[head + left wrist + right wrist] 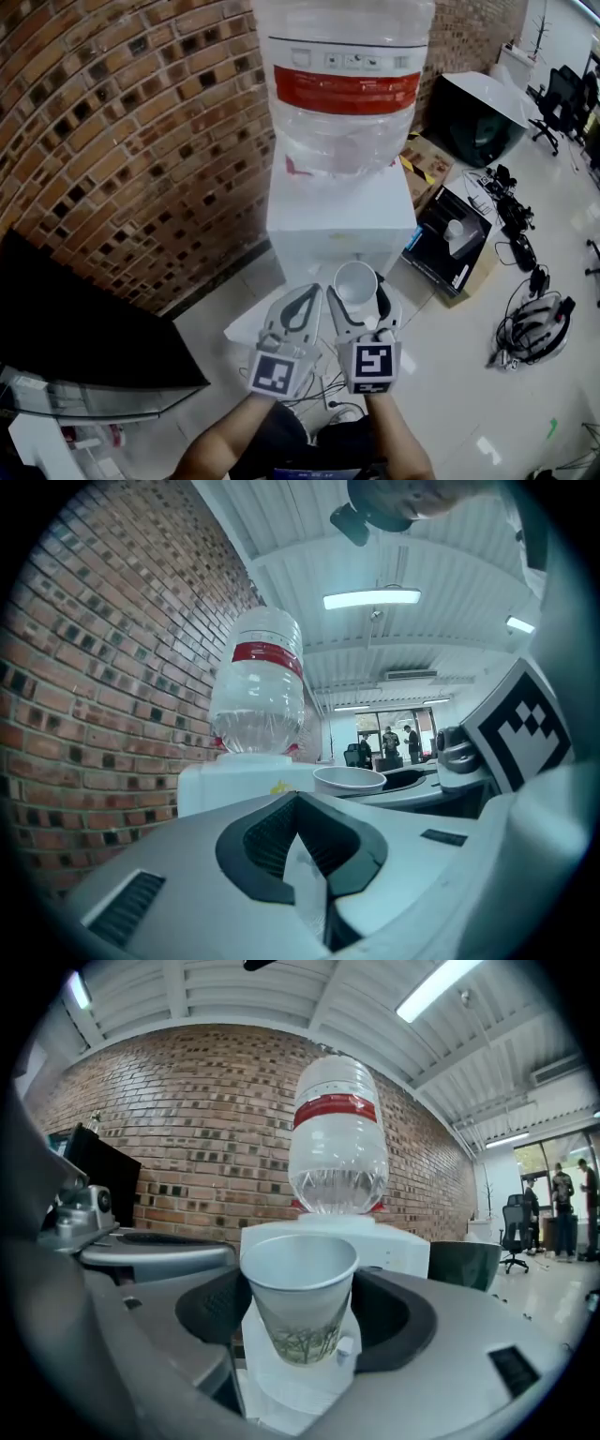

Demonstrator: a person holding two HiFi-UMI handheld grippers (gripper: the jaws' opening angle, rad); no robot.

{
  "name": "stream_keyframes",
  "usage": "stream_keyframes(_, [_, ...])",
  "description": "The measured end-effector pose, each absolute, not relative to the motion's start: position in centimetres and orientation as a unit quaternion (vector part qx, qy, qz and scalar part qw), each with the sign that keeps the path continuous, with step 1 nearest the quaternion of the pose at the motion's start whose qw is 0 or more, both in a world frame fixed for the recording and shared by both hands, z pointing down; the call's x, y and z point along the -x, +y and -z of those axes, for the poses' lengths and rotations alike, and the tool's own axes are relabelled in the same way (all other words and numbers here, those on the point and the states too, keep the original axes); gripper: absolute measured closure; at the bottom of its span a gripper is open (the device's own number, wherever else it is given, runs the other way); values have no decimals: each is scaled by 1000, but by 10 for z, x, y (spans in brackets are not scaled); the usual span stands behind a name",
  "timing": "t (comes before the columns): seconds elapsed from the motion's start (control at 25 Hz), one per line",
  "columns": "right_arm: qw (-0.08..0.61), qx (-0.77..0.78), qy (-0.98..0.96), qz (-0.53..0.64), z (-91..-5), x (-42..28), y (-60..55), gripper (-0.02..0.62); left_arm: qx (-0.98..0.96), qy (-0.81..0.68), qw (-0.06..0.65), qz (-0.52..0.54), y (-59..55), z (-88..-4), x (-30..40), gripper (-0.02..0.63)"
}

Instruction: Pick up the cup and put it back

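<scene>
A white paper cup [356,281] with a green print stands upright between the jaws of my right gripper [360,285], which is shut on it. In the right gripper view the cup [300,1297] fills the gap between the dark pads, open side up. It hangs just in front of the white water dispenser [342,220], which carries a big clear bottle [342,84] with a red band. My left gripper [298,302] hovers close beside the right one, shut with nothing in it. From the left gripper view the cup's rim [349,779] shows to the right.
A brick wall [122,141] runs behind and left of the dispenser. A black screen [84,337] lies at the lower left. Open boxes [450,234] and cables [530,323] lie on the floor at the right, with office chairs [562,103] beyond. People [401,742] stand far off.
</scene>
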State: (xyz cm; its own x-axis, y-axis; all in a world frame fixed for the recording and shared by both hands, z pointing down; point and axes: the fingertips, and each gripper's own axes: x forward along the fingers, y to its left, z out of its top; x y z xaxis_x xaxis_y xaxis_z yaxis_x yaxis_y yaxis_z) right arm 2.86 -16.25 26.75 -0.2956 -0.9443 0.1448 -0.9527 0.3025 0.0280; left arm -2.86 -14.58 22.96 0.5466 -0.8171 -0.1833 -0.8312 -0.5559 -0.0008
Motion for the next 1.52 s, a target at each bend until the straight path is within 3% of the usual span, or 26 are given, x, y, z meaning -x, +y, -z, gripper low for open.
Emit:
stream_keyframes(0.8, [66, -576, -814, -22, -549, -19, -197, 256, 866, 489, 50, -90, -186, -506, 34, 615])
stream_keyframes(1.04, [56, -577, -814, 29, -569, -18, -185, 256, 865, 490, 54, -92, -178, -550, 34, 615])
stream_keyframes(1.52, [65, -576, -815, 12, -603, -11, -157, 256, 862, 495, 52, -95, -159, -576, 41, 615])
